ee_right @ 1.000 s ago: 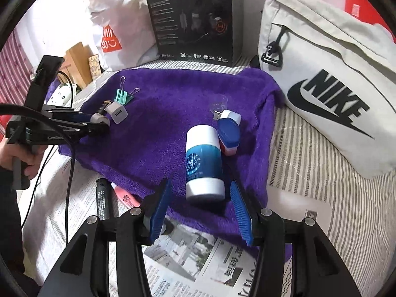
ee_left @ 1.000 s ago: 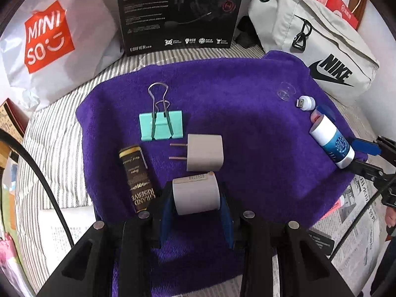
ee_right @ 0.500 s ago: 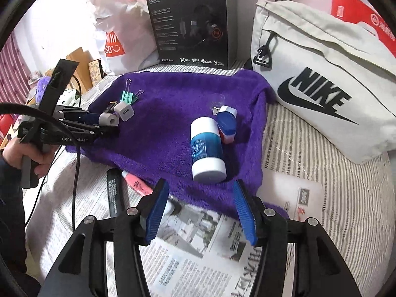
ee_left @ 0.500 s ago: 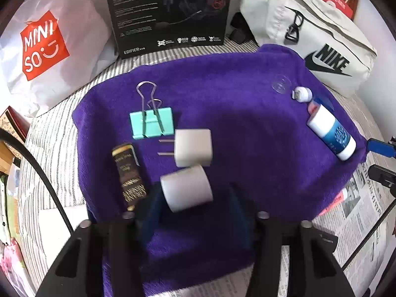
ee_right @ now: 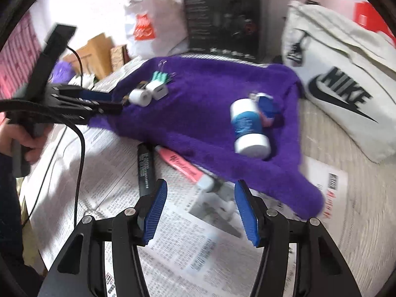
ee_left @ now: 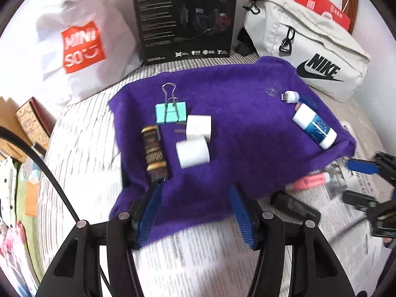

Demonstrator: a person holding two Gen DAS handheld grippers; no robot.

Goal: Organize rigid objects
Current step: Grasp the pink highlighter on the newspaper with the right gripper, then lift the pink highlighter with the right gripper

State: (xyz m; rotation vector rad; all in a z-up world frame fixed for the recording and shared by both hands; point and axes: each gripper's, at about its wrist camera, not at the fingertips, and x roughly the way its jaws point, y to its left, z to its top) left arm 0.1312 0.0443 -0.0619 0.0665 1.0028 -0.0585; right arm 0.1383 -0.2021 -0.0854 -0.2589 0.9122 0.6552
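Observation:
A purple towel (ee_left: 235,113) holds a white cylinder (ee_left: 192,154), a white plug adapter (ee_left: 198,126), a teal binder clip (ee_left: 170,112), a brown patterned tube (ee_left: 154,151), a blue-and-white bottle (ee_left: 314,130) and a small USB piece (ee_left: 290,96). My left gripper (ee_left: 195,216) is open and empty, at the towel's near edge, behind the cylinder. My right gripper (ee_right: 201,214) is open and empty over newspaper, just short of a pink marker (ee_right: 185,167) and a black marker (ee_right: 145,165). The bottle (ee_right: 248,127) lies beyond it on the towel.
A Miniso bag (ee_left: 81,42), a black headset box (ee_left: 185,17) and a white Nike bag (ee_left: 309,49) stand behind the towel. Newspaper (ee_right: 188,242) covers the striped bed in front. The left gripper's cable (ee_right: 80,138) hangs at the left.
My left gripper let go of the white cylinder and drew back to the towel's edge. My right gripper drew back from the bottle to above the newspaper and markers.

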